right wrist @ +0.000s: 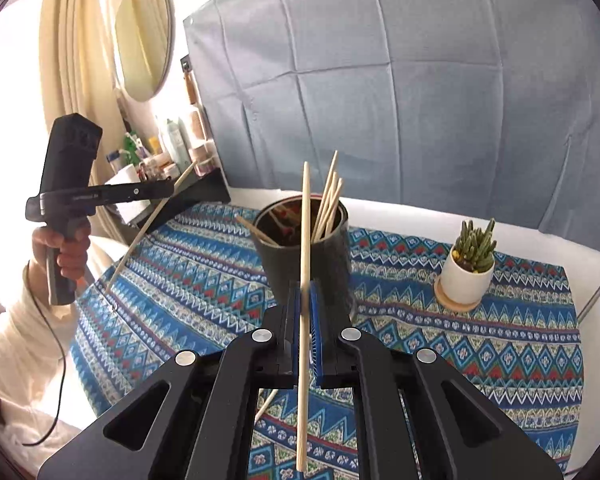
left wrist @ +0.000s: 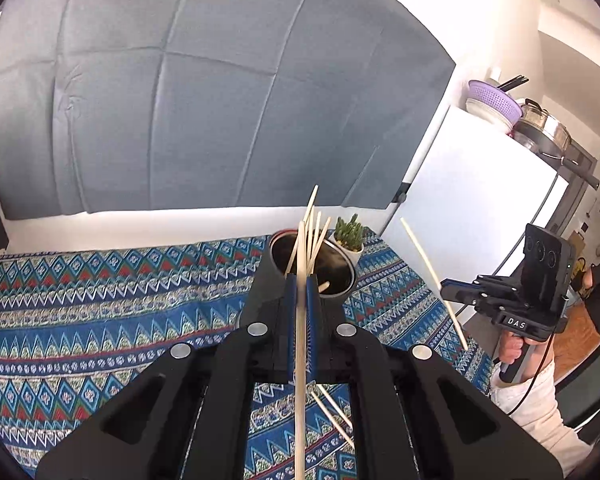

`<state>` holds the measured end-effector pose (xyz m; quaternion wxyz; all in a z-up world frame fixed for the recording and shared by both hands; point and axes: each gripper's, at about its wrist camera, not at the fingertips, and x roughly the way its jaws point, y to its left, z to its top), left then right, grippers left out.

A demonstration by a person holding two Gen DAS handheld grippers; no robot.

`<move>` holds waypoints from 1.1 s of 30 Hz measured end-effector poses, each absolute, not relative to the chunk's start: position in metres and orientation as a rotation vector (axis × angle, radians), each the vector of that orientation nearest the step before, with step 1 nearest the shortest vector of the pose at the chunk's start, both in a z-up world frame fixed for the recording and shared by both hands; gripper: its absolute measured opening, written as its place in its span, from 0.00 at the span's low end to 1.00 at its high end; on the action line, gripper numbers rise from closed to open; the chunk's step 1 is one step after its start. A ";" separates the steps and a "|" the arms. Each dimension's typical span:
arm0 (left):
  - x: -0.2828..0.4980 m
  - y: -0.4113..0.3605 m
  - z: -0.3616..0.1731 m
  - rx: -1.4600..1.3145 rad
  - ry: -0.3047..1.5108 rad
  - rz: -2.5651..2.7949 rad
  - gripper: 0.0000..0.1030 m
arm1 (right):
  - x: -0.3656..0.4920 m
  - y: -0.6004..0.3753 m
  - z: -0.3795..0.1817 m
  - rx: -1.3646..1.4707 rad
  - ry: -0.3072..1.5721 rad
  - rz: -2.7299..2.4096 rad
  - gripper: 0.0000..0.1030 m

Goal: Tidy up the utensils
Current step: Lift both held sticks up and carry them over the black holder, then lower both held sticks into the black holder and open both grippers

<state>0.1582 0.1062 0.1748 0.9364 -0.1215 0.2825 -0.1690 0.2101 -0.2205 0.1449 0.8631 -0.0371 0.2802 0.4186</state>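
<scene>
A dark round holder (right wrist: 304, 256) stands on the patterned blue cloth (right wrist: 480, 344) with several wooden chopsticks leaning in it; it also shows in the left wrist view (left wrist: 336, 276). My left gripper (left wrist: 300, 284) is shut on one wooden chopstick (left wrist: 301, 360), held above the cloth just short of the holder. My right gripper (right wrist: 306, 292) is shut on another wooden chopstick (right wrist: 305, 260), raised in front of the holder. Loose chopsticks (left wrist: 334, 412) lie on the cloth below my left gripper.
A small cactus in a white pot (right wrist: 470, 264) sits on a wooden coaster right of the holder. A grey padded headboard (right wrist: 420, 80) rises behind. A shelf with bottles (right wrist: 168, 160) is far left, a white fridge (left wrist: 472, 208) at right.
</scene>
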 end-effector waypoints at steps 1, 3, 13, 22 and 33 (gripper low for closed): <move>0.164 0.104 0.180 -0.239 0.565 -0.356 0.05 | 0.214 -0.218 0.148 -0.070 0.581 0.881 0.05; 0.176 0.098 0.187 -0.215 0.550 -0.373 0.05 | 0.224 -0.213 0.153 -0.050 0.569 0.893 0.05; 0.249 0.100 0.202 -0.285 0.464 -0.443 0.05 | 0.275 -0.178 0.170 0.093 0.493 1.019 0.05; 0.282 0.105 0.187 -0.386 0.243 -0.658 0.05 | 0.306 -0.169 0.151 0.400 0.323 1.126 0.05; 0.295 0.111 0.146 -0.439 0.061 -0.677 0.05 | 0.319 -0.176 0.100 0.611 0.124 1.094 0.05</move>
